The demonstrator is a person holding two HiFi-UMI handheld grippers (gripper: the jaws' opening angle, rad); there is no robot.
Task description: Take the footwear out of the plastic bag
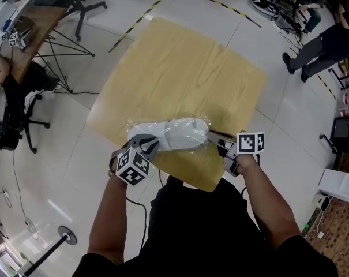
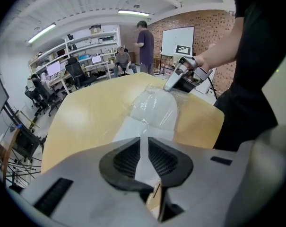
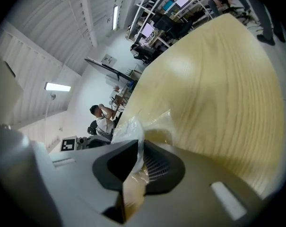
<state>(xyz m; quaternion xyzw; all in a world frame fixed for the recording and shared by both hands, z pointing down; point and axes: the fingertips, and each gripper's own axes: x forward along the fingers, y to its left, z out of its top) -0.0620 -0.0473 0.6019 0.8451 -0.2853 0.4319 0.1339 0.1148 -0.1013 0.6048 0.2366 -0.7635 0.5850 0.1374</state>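
Note:
A white shoe (image 1: 177, 133) lies inside a clear plastic bag (image 1: 204, 130) near the front edge of the yellow wooden table (image 1: 186, 68). My left gripper (image 1: 146, 145) is at the shoe's left end. In the left gripper view (image 2: 143, 157) its pads are shut on a thin white edge of the shoe (image 2: 154, 109), whose near part looks free of plastic. My right gripper (image 1: 220, 145) is at the bag's right end. The right gripper view (image 3: 139, 157) shows its pads pinching crinkled bag film (image 3: 128, 126).
The table's near edge runs just in front of both grippers, close to my body. On the floor to the left are an office chair (image 1: 24, 120), tripod legs (image 1: 64, 51) and a desk. People (image 1: 318, 45) stand at the far right. Striped tape (image 1: 139, 22) marks the floor beyond the table.

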